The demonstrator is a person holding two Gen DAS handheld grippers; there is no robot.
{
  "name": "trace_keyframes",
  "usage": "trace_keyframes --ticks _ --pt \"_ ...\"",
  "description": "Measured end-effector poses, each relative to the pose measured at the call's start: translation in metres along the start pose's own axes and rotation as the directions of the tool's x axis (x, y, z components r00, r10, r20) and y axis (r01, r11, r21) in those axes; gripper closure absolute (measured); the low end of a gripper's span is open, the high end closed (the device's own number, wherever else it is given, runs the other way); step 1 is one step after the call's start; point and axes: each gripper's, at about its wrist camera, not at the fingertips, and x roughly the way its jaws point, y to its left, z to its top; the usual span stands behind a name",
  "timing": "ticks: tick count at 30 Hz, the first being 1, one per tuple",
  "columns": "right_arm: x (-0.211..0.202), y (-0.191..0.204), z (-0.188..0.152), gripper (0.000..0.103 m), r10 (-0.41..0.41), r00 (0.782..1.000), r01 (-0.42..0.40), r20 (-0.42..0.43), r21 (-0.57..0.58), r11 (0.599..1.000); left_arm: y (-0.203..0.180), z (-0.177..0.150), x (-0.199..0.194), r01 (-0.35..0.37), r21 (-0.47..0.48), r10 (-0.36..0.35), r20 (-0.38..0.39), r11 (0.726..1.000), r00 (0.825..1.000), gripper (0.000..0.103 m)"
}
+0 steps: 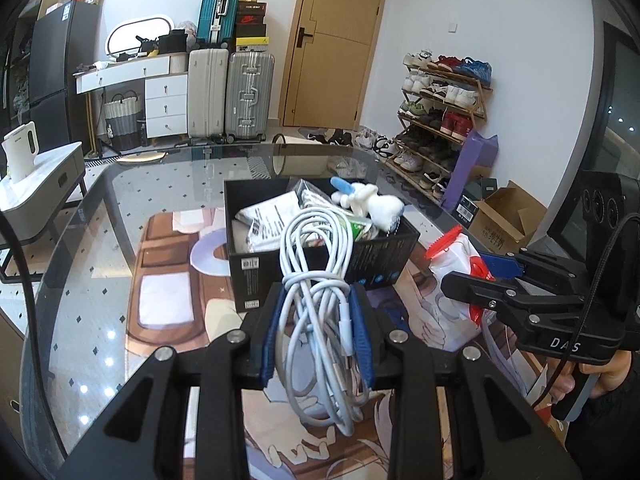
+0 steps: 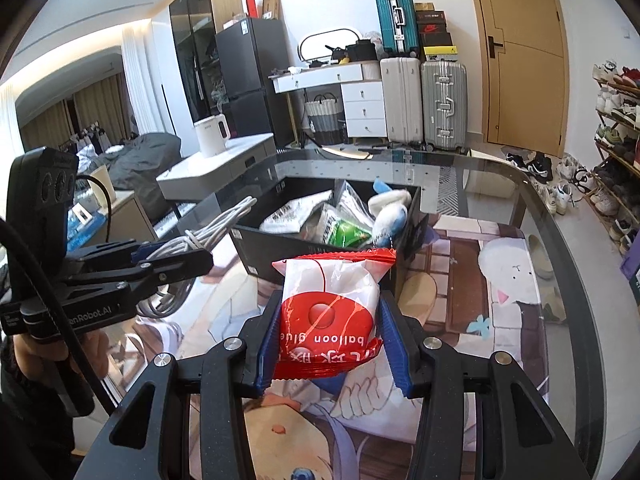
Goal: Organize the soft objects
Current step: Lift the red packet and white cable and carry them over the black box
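Observation:
My left gripper (image 1: 318, 320) is shut on a coiled white cable (image 1: 316, 280) and holds it above the mat, just in front of an open black box (image 1: 248, 268). The box holds plastic packets, a green sachet and a white and blue plush toy (image 1: 376, 200). My right gripper (image 2: 330, 332) is shut on a red and white "balloon glue" packet (image 2: 330, 312), held near the box's (image 2: 280, 252) front right side. Each gripper shows in the other's view: the right one (image 1: 472, 284) with its packet (image 1: 460, 256), the left one (image 2: 176, 264) with the cable (image 2: 224, 220).
The box stands on a printed cartoon mat (image 1: 168, 292) on a glass table (image 1: 132, 184) with a rounded edge. Beyond the table are suitcases (image 1: 248, 96), a white drawer unit (image 1: 166, 104), a shoe rack (image 1: 440, 112) and a side cabinet with a white kettle (image 1: 20, 152).

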Motion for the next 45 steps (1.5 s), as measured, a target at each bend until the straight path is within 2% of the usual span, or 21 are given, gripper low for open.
trace_keyframes --ticks 16,32,45 --pt "0.003 0.006 0.036 0.057 0.003 1.0 -0.002 0.029 -0.037 0.999 0.007 0.033 0.009 0.021 0.043 -0.022 0.02 0.999 1.0 0.073" --pt "0.04 0.009 0.059 0.057 -0.011 1.0 0.01 -0.015 -0.065 0.998 0.019 0.064 0.035 0.02 0.09 -0.022 0.019 0.996 1.0 0.073" --pt "0.082 0.005 0.072 0.057 -0.034 0.997 0.026 -0.075 -0.096 0.995 0.028 0.077 0.072 0.02 0.077 -0.019 -0.007 0.997 1.0 0.073"
